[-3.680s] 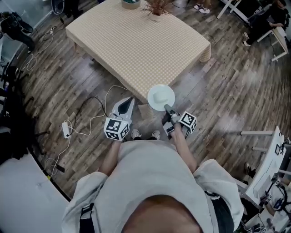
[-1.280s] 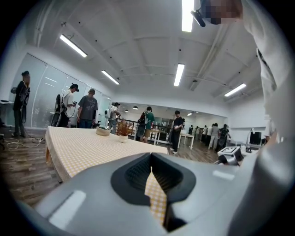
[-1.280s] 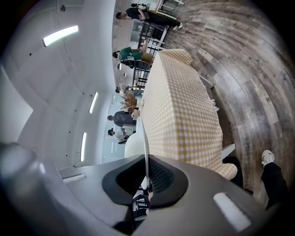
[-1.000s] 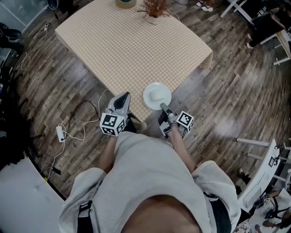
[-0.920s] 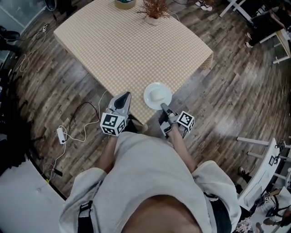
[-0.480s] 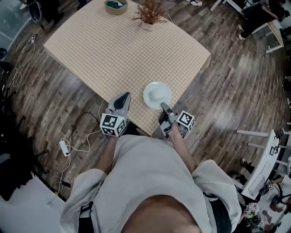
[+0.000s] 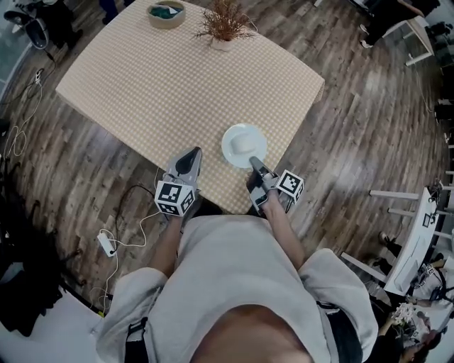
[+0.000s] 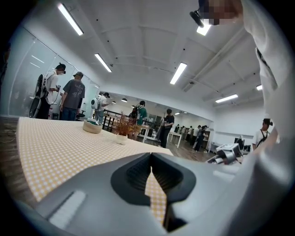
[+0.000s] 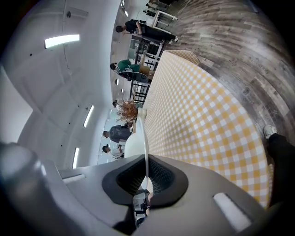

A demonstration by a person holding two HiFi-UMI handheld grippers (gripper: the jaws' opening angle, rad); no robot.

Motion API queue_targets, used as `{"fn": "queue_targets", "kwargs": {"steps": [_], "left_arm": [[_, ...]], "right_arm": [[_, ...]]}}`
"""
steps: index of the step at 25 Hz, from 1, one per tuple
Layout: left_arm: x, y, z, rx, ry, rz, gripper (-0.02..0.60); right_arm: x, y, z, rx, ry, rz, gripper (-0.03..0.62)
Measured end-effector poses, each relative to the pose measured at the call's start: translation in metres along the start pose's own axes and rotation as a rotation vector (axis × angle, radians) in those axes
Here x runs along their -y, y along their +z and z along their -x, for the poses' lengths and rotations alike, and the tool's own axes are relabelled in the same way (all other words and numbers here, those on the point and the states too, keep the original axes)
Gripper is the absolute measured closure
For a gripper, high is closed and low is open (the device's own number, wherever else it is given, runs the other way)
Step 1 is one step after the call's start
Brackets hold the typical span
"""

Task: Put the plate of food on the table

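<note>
The plate (image 7: 230, 146) was picked out just below the middle of the head view, over the near right edge of the checked surface (image 7: 177, 78), with a pale mound of food (image 7: 245, 144) carried at its centre. Its near rim was gripped by the right gripper (image 7: 257, 168), jaws closed hard on it. In the right gripper view the plate (image 9: 144, 138) was shown edge-on, a thin white line running up the frame from between the pads. So the plate was placed straight ahead of those jaws, toward the top of the head view. No long axis could be given for a round plate; its face was judged level with the cloth. Contact with the surface could not be told. The left gripper (image 7: 186, 162) was held just left of the plate, jaws shut on nothing. A dried plant (image 7: 223, 25) and a bowl (image 7: 167, 12) were seen well apart at the far edge.
</note>
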State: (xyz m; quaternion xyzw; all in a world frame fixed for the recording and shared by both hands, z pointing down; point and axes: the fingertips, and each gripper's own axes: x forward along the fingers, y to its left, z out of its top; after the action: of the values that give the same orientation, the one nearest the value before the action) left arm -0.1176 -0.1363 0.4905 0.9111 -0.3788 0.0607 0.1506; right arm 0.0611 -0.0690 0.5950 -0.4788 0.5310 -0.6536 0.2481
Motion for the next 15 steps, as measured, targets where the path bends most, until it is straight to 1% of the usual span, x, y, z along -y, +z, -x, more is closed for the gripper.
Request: {"fn": "queue_targets", "kwargs": {"steps": [5, 7, 11, 15], "left_arm": [[0.007, -0.001, -0.017, -0.002, 0.032, 0.009, 0.572], [0.008, -0.002, -0.021, -0.001, 0.060, 0.012, 0.572], [0.011, -0.003, -0.024, 0.012, 0.123, 0.014, 0.572], [0.010, -0.012, -0.021, -0.001, 0.167, 0.022, 0.572]], "right_arm": [[-0.006, 0.023, -0.009, -0.031, 0.070, -0.002, 0.585], [-0.004, 0.031, -0.013, -0.055, 0.063, 0.006, 0.585], [0.004, 0.046, -0.017, -0.101, 0.011, 0.019, 0.585], [0.011, 0.051, -0.026, -0.139, 0.001, 0.024, 0.585]]}}
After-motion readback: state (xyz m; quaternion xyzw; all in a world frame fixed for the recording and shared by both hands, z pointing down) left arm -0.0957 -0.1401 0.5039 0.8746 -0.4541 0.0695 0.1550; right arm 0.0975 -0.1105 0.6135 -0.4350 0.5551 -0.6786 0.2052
